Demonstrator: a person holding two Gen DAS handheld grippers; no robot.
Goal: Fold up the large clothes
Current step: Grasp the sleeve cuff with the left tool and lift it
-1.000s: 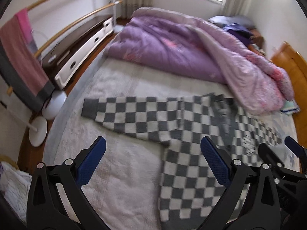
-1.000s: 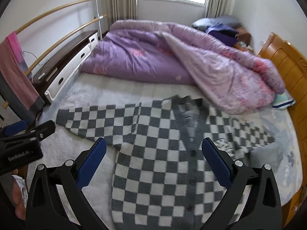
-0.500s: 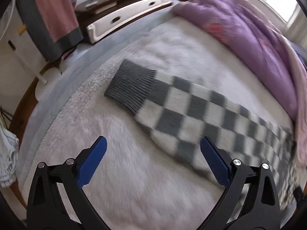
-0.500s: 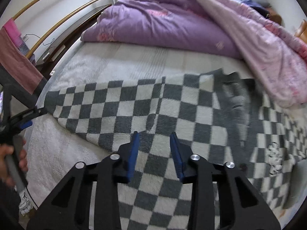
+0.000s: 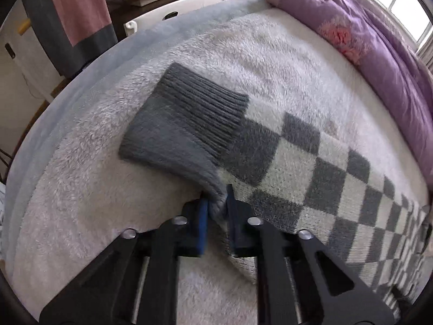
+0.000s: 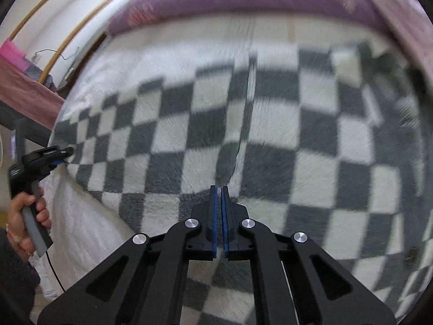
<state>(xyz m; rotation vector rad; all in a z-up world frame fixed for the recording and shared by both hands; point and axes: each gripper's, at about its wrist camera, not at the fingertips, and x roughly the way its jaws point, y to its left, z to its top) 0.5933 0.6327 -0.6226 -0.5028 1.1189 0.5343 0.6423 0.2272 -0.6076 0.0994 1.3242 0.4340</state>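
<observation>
While my left gripper (image 5: 217, 199) pinches the cardigan (image 5: 297, 162) sleeve edge, my right gripper (image 6: 218, 199) is clamped together at the cardigan's underarm.

fuzzy knit cardigan (image 5: 297, 162) — ribbed cuff (image 5: 189, 119) — on fluffy fleece blanket (image 5: 108, 216).

Bed (image 5: 89, 189) w/ fuzzy white blanket; checkered cardigan (image 5: 311, 168) & purple duvet (image 5: 379, 40) on it

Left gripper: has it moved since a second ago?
Yes. The left gripper went toward the bed's left edge, from beside the sweater body to the gray cuff, and shut on the sleeve edge.
</observation>
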